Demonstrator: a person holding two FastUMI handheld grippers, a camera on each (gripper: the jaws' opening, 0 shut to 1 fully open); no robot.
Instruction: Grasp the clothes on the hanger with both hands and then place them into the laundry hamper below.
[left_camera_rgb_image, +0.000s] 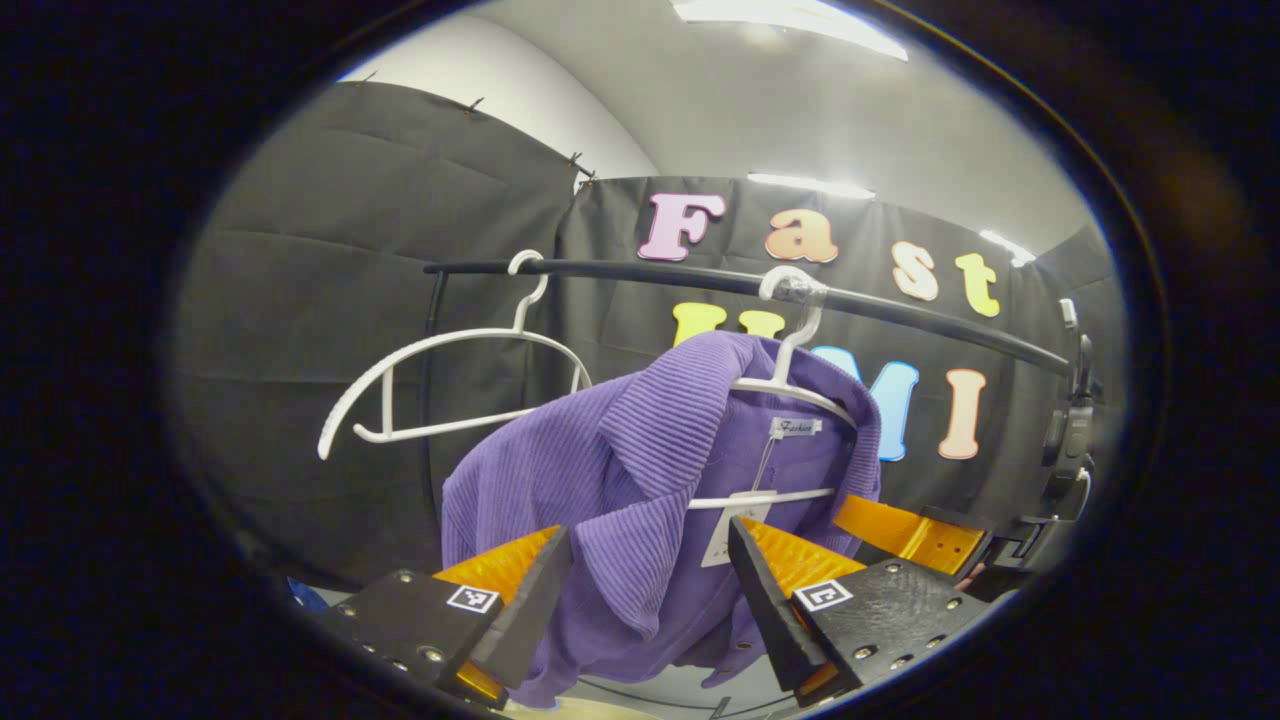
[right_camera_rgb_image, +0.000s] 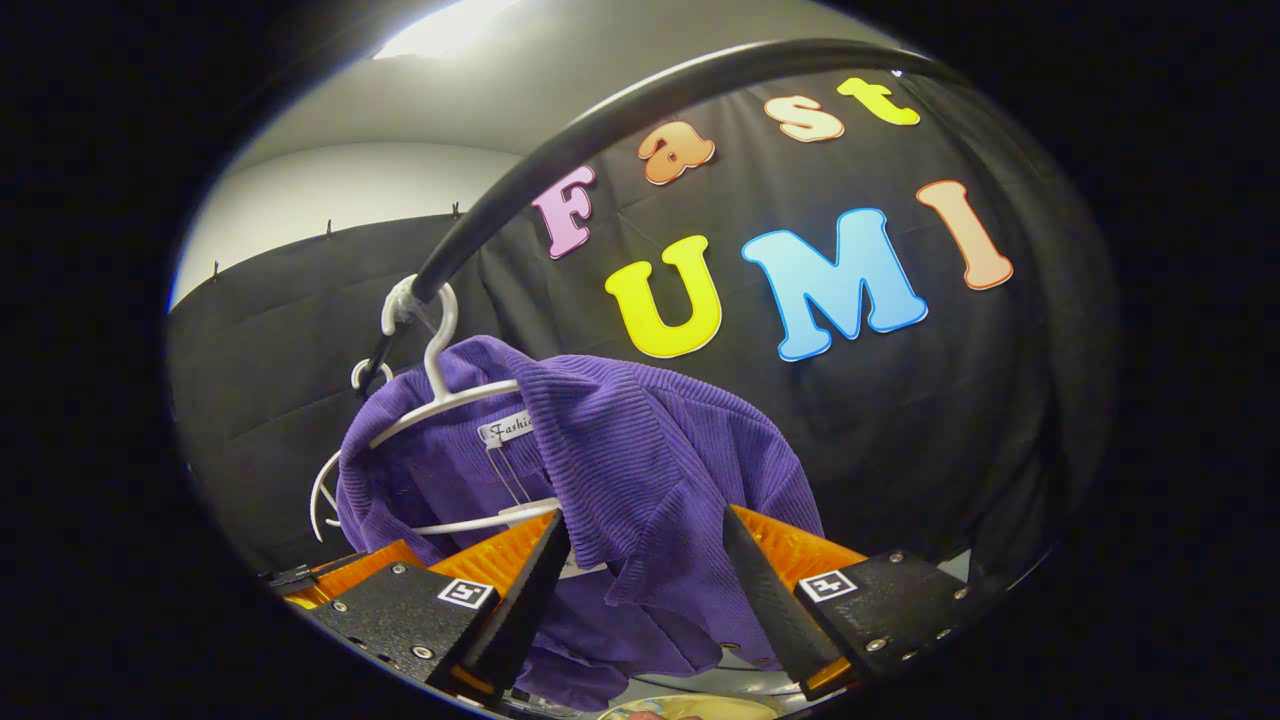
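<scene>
Both grippers (left_camera_rgb_image: 648, 590) (right_camera_rgb_image: 645, 585) spread around purple shirt (left_camera_rgb_image: 620, 470), hanger (left_camera_rgb_image: 790, 385) on rail (left_camera_rgb_image: 900, 315).

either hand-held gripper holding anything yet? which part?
Nothing held. Each hand-held gripper, left and right, is open with a front edge of the purple shirt between its fingers, not yet pinched.

Ceiling strip lights (left_camera_rgb_image: 790, 15) glare overhead (blown white); below them the booth is dim, edges fisheye-bent.
</scene>
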